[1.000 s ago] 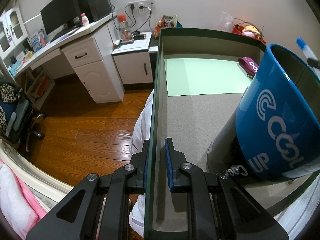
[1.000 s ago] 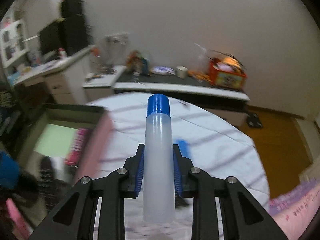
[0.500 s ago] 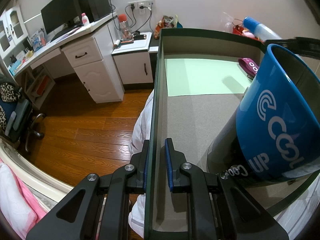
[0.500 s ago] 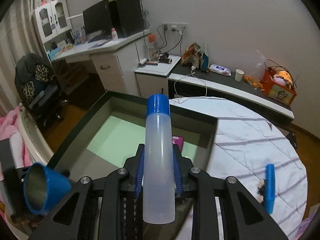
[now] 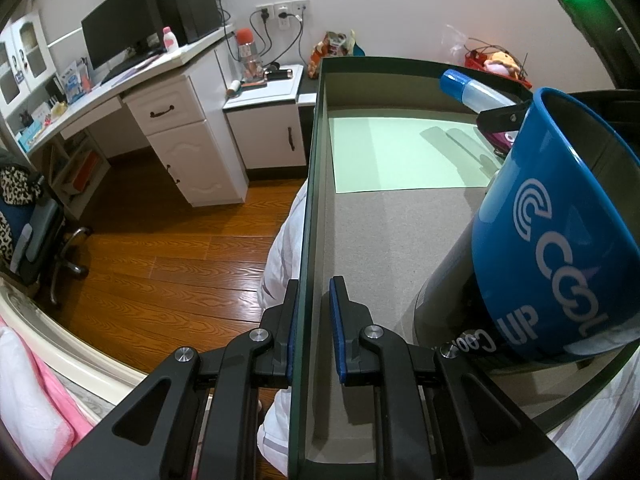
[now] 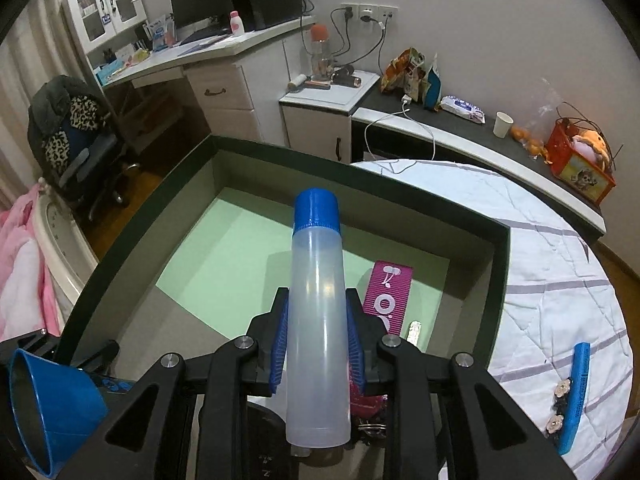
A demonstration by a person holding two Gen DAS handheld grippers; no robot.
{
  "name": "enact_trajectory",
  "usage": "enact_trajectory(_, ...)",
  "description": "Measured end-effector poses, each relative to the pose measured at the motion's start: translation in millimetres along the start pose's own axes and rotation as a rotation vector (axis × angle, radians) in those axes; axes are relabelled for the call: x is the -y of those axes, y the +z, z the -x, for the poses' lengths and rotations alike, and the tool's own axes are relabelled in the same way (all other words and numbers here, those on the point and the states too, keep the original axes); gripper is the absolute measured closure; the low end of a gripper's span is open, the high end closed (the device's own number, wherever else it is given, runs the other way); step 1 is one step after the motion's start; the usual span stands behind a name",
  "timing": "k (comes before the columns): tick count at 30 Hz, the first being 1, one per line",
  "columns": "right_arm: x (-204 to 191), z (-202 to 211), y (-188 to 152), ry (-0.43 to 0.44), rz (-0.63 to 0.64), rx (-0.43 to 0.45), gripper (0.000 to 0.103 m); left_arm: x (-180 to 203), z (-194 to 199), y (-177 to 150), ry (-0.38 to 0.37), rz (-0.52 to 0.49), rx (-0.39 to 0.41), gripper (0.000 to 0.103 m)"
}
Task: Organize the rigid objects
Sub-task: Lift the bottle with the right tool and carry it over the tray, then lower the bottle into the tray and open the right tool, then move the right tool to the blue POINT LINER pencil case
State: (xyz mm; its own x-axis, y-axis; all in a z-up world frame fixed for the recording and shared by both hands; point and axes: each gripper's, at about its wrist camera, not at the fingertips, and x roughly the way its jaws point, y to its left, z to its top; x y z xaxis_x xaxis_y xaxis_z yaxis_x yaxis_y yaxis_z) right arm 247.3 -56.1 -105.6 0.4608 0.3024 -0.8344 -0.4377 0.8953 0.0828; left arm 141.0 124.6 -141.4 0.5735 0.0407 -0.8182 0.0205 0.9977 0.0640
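Note:
My right gripper is shut on a translucent tube with a blue cap and holds it above the open dark green box. The tube also shows in the left wrist view, over the box's far right side. My left gripper straddles the box's left wall, jaws closed on it. A blue "COOL UP" cup lies tilted inside the box near the left gripper; it also shows in the right wrist view. A magenta case lies on the box's green sheet.
The box sits on a white quilted round table. A blue comb-like item and flower clips lie on the table right of the box. A white desk, office chair and wooden floor lie to the left.
My right gripper has swung left with the tube, from over the table to over the box, and lowered toward it. The left gripper and cup have not moved.

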Motion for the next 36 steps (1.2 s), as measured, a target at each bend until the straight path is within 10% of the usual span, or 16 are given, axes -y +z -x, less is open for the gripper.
enact_trajectory(6,-3,12,-5,-0.004,0.015,0.022,0.057,0,0,0,0.001,0.0,-0.001,0.091)
enact_trajectory(36,70,99,-77,-0.106,-0.113,0.137,0.057,0,0,-1,0.001,-0.001,0.0,0.091)
